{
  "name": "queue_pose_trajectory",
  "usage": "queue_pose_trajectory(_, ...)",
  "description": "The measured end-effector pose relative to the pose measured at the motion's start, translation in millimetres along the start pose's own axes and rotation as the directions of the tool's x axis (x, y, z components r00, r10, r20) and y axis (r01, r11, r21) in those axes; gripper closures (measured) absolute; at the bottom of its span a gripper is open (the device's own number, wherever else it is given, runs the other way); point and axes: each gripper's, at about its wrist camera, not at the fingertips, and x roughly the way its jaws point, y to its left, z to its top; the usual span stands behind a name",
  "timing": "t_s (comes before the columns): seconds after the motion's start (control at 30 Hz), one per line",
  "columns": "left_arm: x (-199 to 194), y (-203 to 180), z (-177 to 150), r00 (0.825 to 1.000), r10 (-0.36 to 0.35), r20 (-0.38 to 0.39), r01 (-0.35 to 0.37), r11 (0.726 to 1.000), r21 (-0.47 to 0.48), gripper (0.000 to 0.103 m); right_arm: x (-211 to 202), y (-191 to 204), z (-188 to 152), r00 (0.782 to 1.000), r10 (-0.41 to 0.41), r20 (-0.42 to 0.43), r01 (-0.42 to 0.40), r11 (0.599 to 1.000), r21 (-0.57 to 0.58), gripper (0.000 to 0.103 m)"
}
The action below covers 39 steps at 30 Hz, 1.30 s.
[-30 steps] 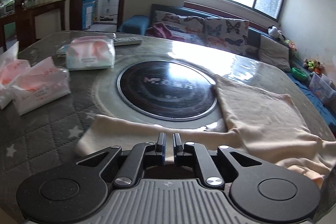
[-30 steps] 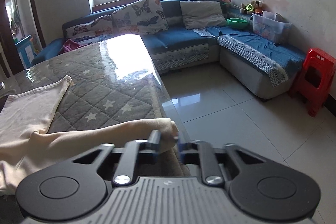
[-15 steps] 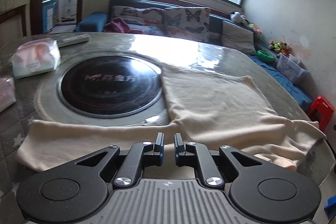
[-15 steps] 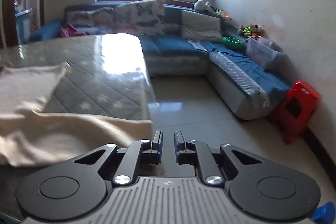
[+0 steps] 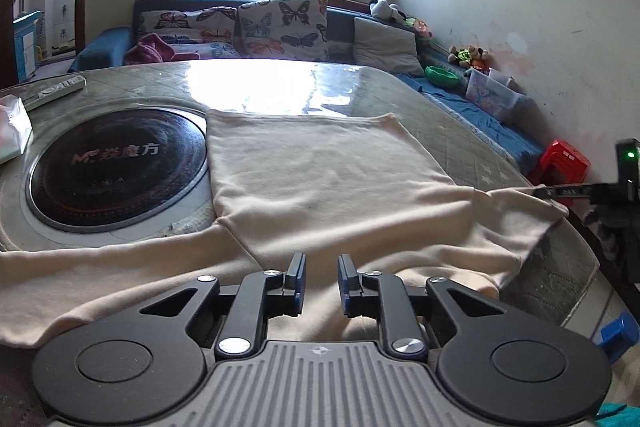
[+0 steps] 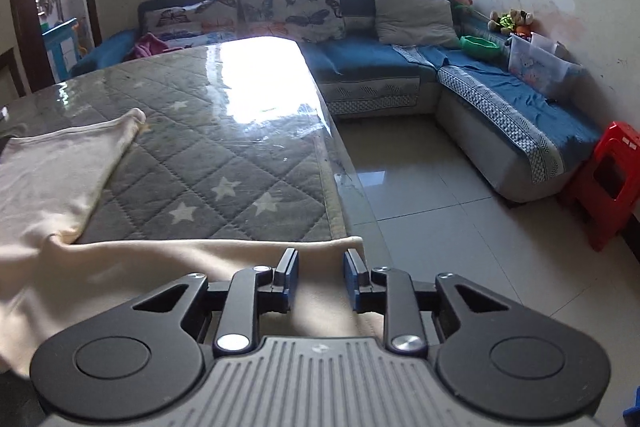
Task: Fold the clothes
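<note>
Black claw (image 5: 321, 281) linkages, silver screws, blue finger pads (image 6: 352, 287), ribbed grey housing.

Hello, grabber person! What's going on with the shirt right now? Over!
Left tool open, over the cream shirt. Right tool open, over its sleeve end at the table edge. Shirt spread flat, unfolded. Nothing on it.

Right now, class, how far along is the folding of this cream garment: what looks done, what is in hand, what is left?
Done: the cream long-sleeved top lies spread flat on the quilted table cover. In hand: nothing gripped; the left tongs and right tongs are open over its near edge, the right at the sleeve end. Left: every fold, since both sleeves look extended sideways and the body unfolded.
</note>
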Motion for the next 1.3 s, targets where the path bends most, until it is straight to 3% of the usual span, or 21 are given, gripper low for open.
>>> queue_pose_trajectory(0.17, 2, -4, -2, 1.000, -0.007, -0.016, 0.007, 1.000, 0.023, 0.084, 18, 0, 10, 1.000, -0.014, 0.019, 0.014, 1.000, 0.028, 0.069)
queue_pose_trajectory(0.3, -3, -11, -3, 0.999, -0.034, -0.010, 0.034, 0.998, 0.056, 0.084, 1, 11, 12, 0.999, -0.002, 0.046, 0.003, 1.000, -0.028, 0.069)
queue_pose_trajectory(0.4, -4, -19, -1, 0.997, -0.070, -0.010, 0.071, 0.993, 0.091, 0.077, -21, 28, 11, 0.995, 0.085, 0.053, -0.080, 0.993, -0.087, 0.069)
queue_pose_trajectory(0.5, -4, -29, -1, 0.993, -0.115, -0.017, 0.116, 0.983, 0.140, 0.073, -46, 57, 7, 0.978, 0.207, 0.030, -0.199, 0.964, -0.176, 0.070)
queue_pose_trajectory(0.6, -1, -41, -2, 0.985, -0.169, -0.038, 0.173, 0.967, 0.186, 0.059, -67, 86, 4, 0.946, 0.325, 0.000, -0.314, 0.914, -0.256, 0.070)
queue_pose_trajectory(0.67, 1, -45, -3, 0.982, -0.185, -0.048, 0.191, 0.959, 0.207, 0.059, -76, 109, 4, 0.915, 0.402, -0.032, -0.393, 0.871, -0.295, 0.070)
queue_pose_trajectory(0.77, -1, -46, -6, 0.980, -0.192, -0.050, 0.198, 0.956, 0.215, 0.063, -83, 137, 1, 0.874, 0.479, -0.082, -0.477, 0.811, -0.338, 0.070)
queue_pose_trajectory(0.83, -2, -46, -7, 0.979, -0.196, -0.051, 0.202, 0.954, 0.220, 0.072, -86, 160, -4, 0.844, 0.522, -0.127, -0.528, 0.762, -0.375, 0.070)
queue_pose_trajectory(0.9, -3, -47, -9, 0.978, -0.200, -0.052, 0.207, 0.952, 0.225, 0.094, -91, 182, -13, 0.823, 0.542, -0.171, -0.557, 0.710, -0.431, 0.070)
queue_pose_trajectory(0.97, -4, -47, -11, 0.978, -0.204, -0.053, 0.211, 0.950, 0.231, 0.097, -92, 194, -17, 0.807, 0.553, -0.205, -0.580, 0.679, -0.451, 0.070)
queue_pose_trajectory(1.1, -6, -49, -14, 0.976, -0.213, -0.055, 0.220, 0.945, 0.241, 0.099, -98, 206, -27, 0.797, 0.550, -0.248, -0.592, 0.635, -0.496, 0.070)
queue_pose_trajectory(1.23, -3, -44, -18, 0.976, -0.204, -0.073, 0.216, 0.948, 0.234, 0.099, -100, 211, -37, 0.797, 0.538, -0.276, -0.595, 0.617, -0.516, 0.069)
queue_pose_trajectory(1.3, 1, -42, -20, 0.975, -0.204, -0.088, 0.219, 0.950, 0.225, 0.099, -98, 216, -45, 0.814, 0.513, -0.271, -0.569, 0.616, -0.545, 0.071)
